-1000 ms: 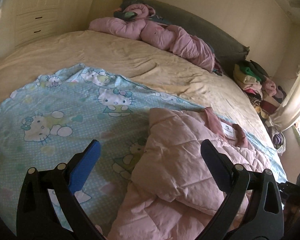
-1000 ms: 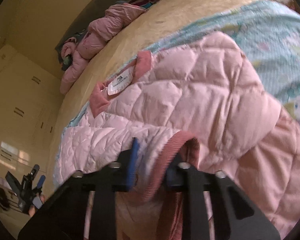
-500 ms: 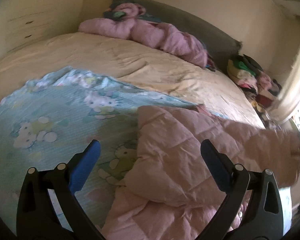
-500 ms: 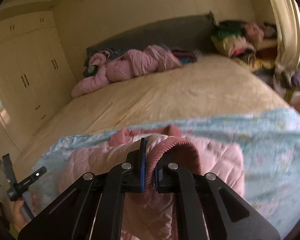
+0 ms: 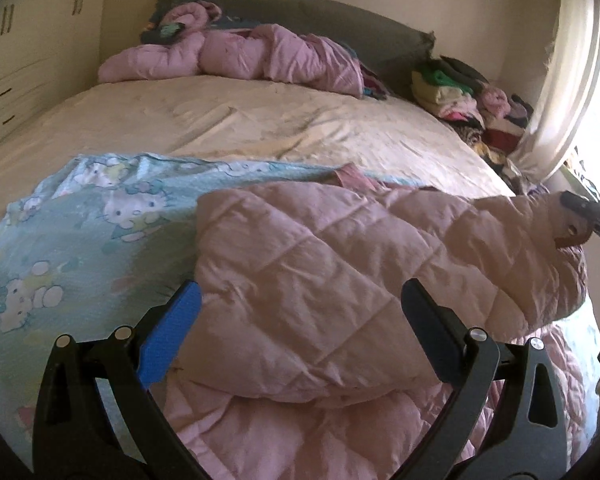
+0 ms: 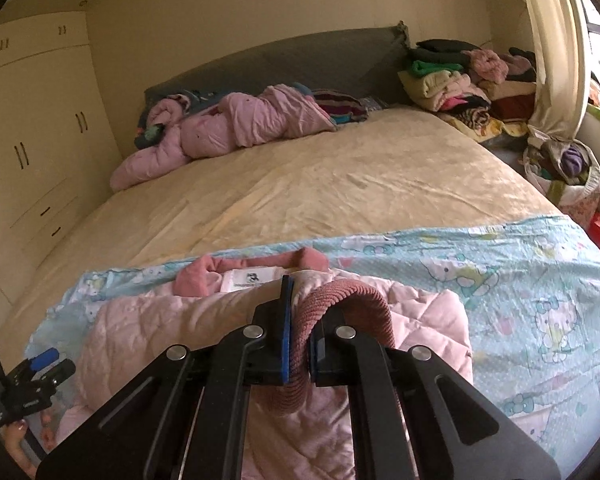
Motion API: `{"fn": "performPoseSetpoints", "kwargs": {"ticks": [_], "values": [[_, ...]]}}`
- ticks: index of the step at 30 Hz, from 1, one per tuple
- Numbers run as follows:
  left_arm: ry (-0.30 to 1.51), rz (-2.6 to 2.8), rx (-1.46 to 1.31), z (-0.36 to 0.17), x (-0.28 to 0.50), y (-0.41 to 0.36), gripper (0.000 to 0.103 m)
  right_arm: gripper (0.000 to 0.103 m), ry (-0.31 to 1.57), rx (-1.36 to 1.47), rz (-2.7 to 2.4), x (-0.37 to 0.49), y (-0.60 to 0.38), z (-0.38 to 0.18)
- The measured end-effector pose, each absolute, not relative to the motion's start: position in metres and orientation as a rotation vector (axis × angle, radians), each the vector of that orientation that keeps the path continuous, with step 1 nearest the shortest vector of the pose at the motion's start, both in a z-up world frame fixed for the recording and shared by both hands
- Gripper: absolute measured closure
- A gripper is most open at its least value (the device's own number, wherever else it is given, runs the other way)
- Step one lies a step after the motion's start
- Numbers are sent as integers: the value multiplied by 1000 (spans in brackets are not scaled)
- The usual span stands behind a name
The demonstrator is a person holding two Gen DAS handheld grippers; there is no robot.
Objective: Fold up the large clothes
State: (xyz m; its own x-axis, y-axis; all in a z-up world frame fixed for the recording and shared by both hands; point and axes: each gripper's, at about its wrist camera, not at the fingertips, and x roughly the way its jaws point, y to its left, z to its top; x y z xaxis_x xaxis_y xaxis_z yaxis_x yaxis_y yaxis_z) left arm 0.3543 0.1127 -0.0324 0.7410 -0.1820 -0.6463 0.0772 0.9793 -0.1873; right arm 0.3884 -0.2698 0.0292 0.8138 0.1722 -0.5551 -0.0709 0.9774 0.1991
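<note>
Lifting the ribbed cuff [image 6: 350, 312] with your right gripper [image 6: 298, 350], jaws pinched tight on it, you have swung the sleeve [image 5: 480, 240] up off the jacket [image 5: 300, 300] and out toward 3 o'clock since a second ago, so it looks ready to fold back across the body; your left gripper [image 5: 300, 320] hangs spread wide, holding nothing; the pink quilted jacket lies rumpled on the cartoon sheet [image 5: 80, 240] at 6 o'clock on the bed [image 5: 260, 120]

A cream bed [image 6: 320, 184] has a blue cartoon-print sheet [image 6: 520, 280] spread across its near end. A grey headboard [image 6: 300, 64] backs it, cream wardrobes [image 6: 32, 120] stand left, stacked clothes [image 6: 460, 84] and a curtain [image 6: 556, 40] right.
</note>
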Motion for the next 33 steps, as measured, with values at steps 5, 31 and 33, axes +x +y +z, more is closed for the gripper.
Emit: {"fn": "performPoseSetpoints", "kwargs": {"ticks": [5, 31, 33], "values": [[754, -194, -87, -39, 357, 94, 10, 98, 635, 194, 123, 393, -273, 18], [922, -176, -135, -88, 373, 94, 20, 44, 645, 255, 133, 346, -283, 32], [922, -176, -132, -88, 372, 93, 20, 37, 657, 239, 174, 345, -266, 29]]}}
